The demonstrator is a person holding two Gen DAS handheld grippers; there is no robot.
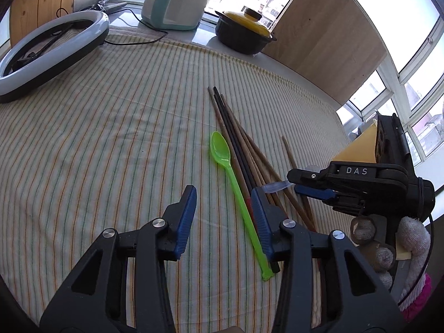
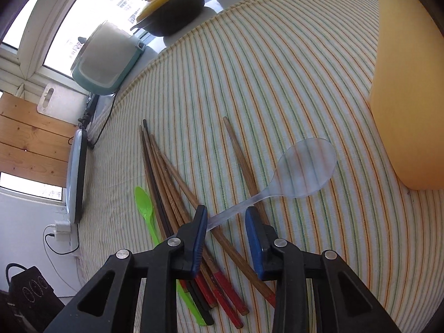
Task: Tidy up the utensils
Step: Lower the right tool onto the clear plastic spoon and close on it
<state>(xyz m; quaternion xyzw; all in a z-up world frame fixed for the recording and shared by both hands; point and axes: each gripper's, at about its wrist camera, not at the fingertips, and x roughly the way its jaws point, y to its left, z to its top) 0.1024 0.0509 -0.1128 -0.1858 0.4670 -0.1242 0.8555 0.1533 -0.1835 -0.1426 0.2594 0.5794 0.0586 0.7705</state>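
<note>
Our right gripper (image 2: 226, 219) stands narrow around the clear spoon's (image 2: 305, 170) thin handle above the chopsticks (image 2: 172, 183), pads not yet pressing. Light, slippery plastic; we judge mid-handle best. Our left gripper (image 1: 223, 205) is half open beside the green spoon (image 1: 236, 186).

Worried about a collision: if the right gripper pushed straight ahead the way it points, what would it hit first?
Probably the translucent plastic spoon: its handle crosses between the right gripper's jaws, atop the wooden chopsticks. Depth unclear.
</note>
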